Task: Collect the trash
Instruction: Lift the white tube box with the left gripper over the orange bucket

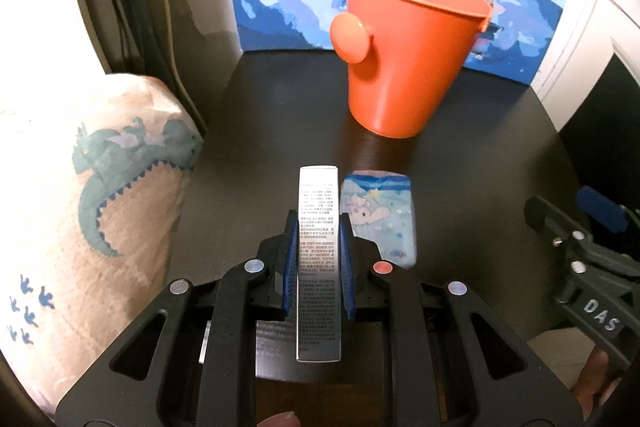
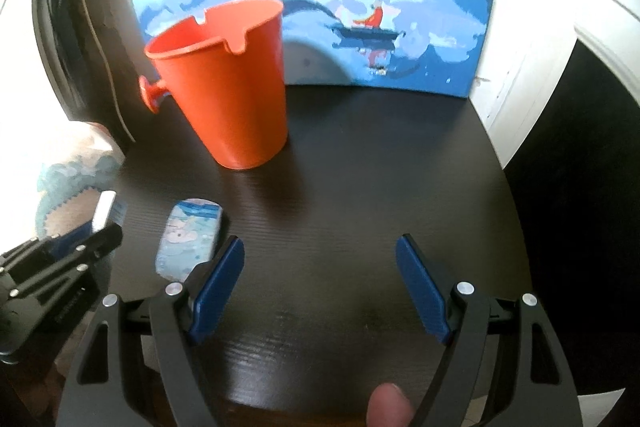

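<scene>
Evidently light and stiff, the slim silver carton [image 1: 319,259] sits clamped mid-length in the left gripper [image 1: 319,223]; its glossy faces could slip. The right gripper [image 2: 320,247] gapes empty.

A dark wooden table [image 2: 360,167] carries an orange bucket [image 2: 228,87] and a blue packet [image 2: 188,239].

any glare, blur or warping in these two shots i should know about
Left wrist view: fisheye bends the table edge; the silver box clamped in the left gripper shines, its small print hard to read. Right wrist view: white glare washes out the left side; the painting is soft; the orange bucket leans from distortion and reflects on the dark tabletop.
</scene>
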### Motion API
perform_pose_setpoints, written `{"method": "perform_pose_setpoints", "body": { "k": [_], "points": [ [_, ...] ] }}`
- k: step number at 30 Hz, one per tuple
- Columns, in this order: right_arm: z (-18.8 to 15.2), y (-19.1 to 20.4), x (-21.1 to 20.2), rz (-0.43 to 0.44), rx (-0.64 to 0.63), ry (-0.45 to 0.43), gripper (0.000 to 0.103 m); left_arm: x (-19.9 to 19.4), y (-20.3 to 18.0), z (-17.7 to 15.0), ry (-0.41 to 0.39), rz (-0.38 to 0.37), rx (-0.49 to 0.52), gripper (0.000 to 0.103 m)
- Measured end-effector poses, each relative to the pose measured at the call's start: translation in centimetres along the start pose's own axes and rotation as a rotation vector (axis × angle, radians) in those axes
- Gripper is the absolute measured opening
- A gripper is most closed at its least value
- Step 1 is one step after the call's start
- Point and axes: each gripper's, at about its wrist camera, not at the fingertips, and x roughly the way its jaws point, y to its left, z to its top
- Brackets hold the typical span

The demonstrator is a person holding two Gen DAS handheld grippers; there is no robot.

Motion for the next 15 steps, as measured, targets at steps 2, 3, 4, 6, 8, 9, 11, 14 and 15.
{"method": "perform_pose_setpoints", "body": {
  "k": [2, 3, 4, 6, 8, 9, 11, 14, 15],
  "points": [
    [0.0, -0.1, -1.3, 0.0, 0.005, -0.015, 0.078, -0.6, 0.0, -0.1, -0.001, 0.0, -0.002, 0.02],
    [0.0, -0.1, -1.9, -0.002, 0.006, -0.021, 0.078, -0.8, -0.1, -0.1, -0.001, 0.005, -0.001, 0.02],
    [0.0, -0.2, -2.7, 0.0, 0.007, -0.032, 0.078, -1.3, -0.1, -0.1, -0.004, 0.008, 0.0, 0.02],
    [-0.1, -0.4, -4.0, 0.0, 0.007, -0.05, 0.078, -2.5, -0.2, -0.1, -0.02, 0.011, 0.006, 0.02],
    [-0.3, -0.7, -5.4, -0.001, 0.015, -0.065, 0.078, -3.6, -0.2, -0.1, -0.038, 0.011, 0.009, 0.02],
    [-0.3, -0.8, -5.8, 0.001, 0.019, -0.068, 0.078, -4.4, -0.2, -0.2, -0.048, 0.007, 0.008, 0.02],
    [-0.6, -1.0, -6.9, 0.005, 0.027, -0.076, 0.078, -5.5, -0.4, -0.4, -0.063, 0.003, 0.011, 0.02],
    [-1.2, -1.0, -8.6, 0.004, 0.021, -0.091, 0.078, -7.4, -1.1, -1.1, -0.087, -0.01, 0.02, 0.02],
    [-1.4, -0.9, -9.2, 0.01, 0.023, -0.094, 0.078, -8.2, -1.4, -1.4, -0.1, -0.013, 0.027, 0.02]
  ]
}}
